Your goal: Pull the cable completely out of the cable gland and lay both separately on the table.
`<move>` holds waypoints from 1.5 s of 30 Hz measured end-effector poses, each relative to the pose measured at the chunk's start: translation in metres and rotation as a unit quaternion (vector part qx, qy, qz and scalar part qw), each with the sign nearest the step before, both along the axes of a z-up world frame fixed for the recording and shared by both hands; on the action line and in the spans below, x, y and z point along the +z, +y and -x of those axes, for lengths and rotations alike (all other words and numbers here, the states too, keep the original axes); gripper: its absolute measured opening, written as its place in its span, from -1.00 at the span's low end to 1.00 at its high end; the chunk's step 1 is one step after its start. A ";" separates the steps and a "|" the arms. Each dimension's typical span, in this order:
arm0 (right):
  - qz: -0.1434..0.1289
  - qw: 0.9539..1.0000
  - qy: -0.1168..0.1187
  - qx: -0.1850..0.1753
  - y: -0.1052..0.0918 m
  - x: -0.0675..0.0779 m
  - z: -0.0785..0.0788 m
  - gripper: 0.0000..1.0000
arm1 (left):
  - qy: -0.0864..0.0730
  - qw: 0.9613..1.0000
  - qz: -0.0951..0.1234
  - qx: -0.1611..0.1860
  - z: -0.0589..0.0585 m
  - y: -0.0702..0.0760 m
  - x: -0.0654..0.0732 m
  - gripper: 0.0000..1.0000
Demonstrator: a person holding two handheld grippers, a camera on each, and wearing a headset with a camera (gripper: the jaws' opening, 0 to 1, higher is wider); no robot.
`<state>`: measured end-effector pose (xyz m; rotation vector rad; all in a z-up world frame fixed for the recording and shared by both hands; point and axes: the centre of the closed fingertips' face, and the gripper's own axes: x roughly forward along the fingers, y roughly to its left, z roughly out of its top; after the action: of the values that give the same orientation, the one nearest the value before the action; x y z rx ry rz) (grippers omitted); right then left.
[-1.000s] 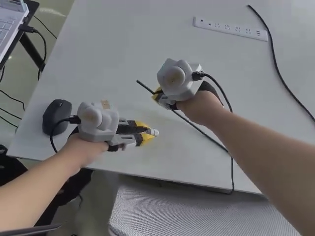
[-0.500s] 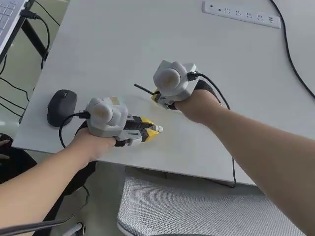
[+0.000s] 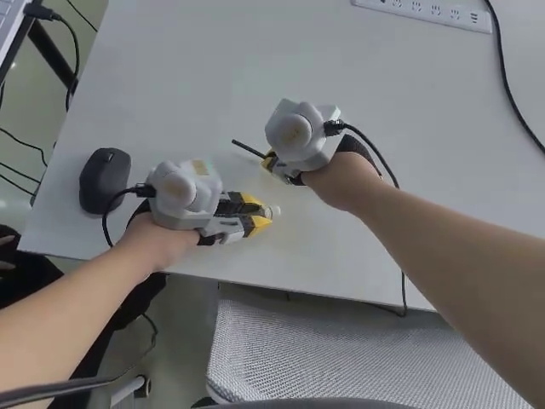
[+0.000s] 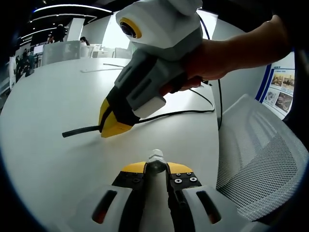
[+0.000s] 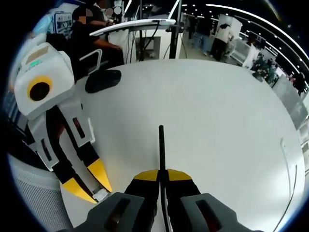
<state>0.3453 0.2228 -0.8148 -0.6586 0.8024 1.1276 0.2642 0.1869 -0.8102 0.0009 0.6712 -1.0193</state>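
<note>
Right gripper view: right gripper (image 5: pixel 159 173) clamps the seemingly floppy cable (image 5: pixel 161 145) near its end, while left gripper (image 5: pixel 94 186) pinches the tiny, probably slippery cable gland (image 5: pixel 101 195).

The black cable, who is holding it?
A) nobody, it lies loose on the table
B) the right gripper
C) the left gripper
B: the cable runs out from between the shut jaws of the right gripper; the left gripper pinches the small white cable gland instead.
</note>
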 end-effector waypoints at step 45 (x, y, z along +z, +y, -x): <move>-0.068 0.996 -0.014 -0.050 -0.031 0.057 -0.013 -0.67 | -0.011 0.999 -0.029 0.026 -0.001 0.002 0.007 -0.36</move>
<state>0.3587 0.1919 -0.7578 -0.5138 0.7211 1.0698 0.2650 0.1889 -0.8030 0.0451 0.6782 -0.9488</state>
